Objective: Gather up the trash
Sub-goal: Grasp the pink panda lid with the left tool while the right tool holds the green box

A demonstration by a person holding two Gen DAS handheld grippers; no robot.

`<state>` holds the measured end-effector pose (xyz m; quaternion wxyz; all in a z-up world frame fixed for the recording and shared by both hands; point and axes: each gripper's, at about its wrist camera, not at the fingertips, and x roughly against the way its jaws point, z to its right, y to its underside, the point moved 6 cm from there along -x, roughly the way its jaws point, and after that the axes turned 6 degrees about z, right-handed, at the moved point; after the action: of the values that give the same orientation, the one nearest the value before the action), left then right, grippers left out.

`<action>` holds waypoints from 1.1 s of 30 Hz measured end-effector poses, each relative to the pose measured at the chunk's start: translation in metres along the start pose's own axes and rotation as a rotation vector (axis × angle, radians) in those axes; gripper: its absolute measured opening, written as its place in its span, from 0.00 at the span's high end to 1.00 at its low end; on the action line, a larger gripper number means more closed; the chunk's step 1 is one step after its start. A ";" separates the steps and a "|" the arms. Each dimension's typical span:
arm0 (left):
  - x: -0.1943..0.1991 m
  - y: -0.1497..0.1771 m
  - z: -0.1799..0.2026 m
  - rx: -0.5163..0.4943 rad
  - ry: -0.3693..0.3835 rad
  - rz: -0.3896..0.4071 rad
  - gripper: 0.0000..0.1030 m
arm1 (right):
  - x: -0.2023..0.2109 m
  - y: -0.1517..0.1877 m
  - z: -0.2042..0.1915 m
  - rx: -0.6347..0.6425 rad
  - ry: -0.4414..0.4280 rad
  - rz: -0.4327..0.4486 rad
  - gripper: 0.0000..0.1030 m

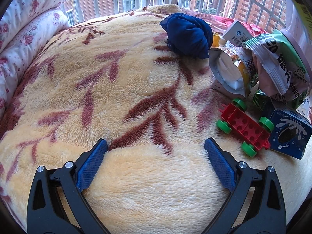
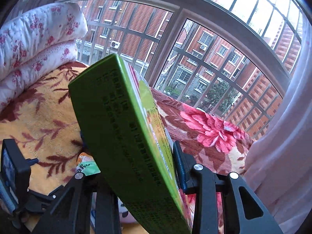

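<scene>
My right gripper is shut on a flat green cardboard box, held up and tilted above the bed; only its right pad shows, the left one is behind the box. My left gripper stands open just over the cream blanket, with nothing between its fingers. To its right lies a heap of trash: an open foil snack bag, a green and white bag, a dark blue carton and a white box.
A red toy wagon with green wheels lies beside the blue carton. A crumpled dark blue cloth sits further back. A folded floral quilt lines the left side. Barred windows and a pale curtain close off the far side.
</scene>
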<state>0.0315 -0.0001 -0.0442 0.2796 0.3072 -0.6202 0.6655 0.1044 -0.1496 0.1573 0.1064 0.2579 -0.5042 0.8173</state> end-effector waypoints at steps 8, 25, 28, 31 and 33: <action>0.026 -0.002 0.021 -0.121 0.048 0.014 0.07 | 0.073 0.099 0.030 -0.119 0.008 -0.004 0.66; 0.072 -0.063 0.158 -0.926 0.384 0.022 0.07 | 0.098 0.209 0.060 -0.366 -0.033 -0.056 0.65; 0.060 -0.073 0.156 -0.924 0.432 -0.010 0.07 | 0.096 0.217 0.067 -0.391 -0.030 -0.061 0.65; 0.050 -0.078 0.153 -0.917 0.476 -0.020 0.07 | 0.091 0.222 0.073 -0.418 -0.031 -0.067 0.65; 0.040 -0.077 0.154 -0.924 0.485 -0.021 0.07 | 0.090 0.223 0.074 -0.434 -0.034 -0.067 0.65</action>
<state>0.0730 -0.1479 0.0434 0.5283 -0.0050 -0.7634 0.3716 -0.0449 -0.3273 0.0596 0.1780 0.2591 -0.6613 0.6810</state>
